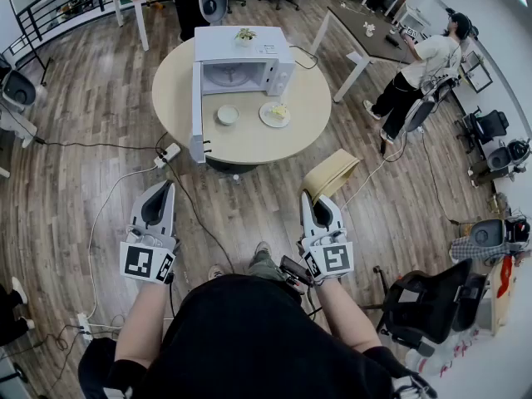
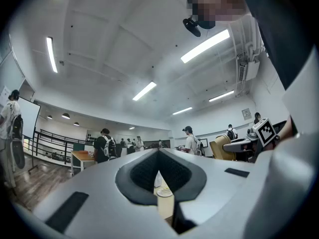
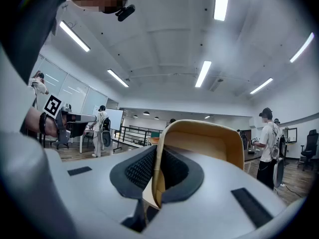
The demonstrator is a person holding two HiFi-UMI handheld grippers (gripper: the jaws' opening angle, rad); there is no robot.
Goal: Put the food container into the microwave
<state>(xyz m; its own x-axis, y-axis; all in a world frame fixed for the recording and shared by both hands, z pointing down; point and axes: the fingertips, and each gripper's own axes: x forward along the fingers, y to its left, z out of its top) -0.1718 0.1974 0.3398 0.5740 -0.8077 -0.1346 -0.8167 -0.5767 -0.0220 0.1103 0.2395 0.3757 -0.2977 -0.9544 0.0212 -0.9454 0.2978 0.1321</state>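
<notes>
A white microwave [image 1: 241, 61] stands on the round wooden table [image 1: 307, 106] ahead, its door [image 1: 197, 110] swung open to the left. My right gripper [image 1: 314, 196] is held level well short of the table. It is shut on the rim of a tan food container [image 1: 330, 174], which sticks out ahead of its jaws. In the right gripper view the container [image 3: 209, 143] rises between the pads of the right gripper [image 3: 157, 158]. My left gripper [image 1: 164, 185] hangs beside it, jaws together and nothing in them; its tips [image 2: 158, 153] meet.
A small bowl [image 1: 227, 115] and a plate of food [image 1: 275, 113] sit on the table before the microwave. A power strip [image 1: 169, 152] and cables lie on the floor. An office chair [image 1: 424, 302] is at my right; a person [image 1: 424, 65] stands by a desk [image 1: 374, 27].
</notes>
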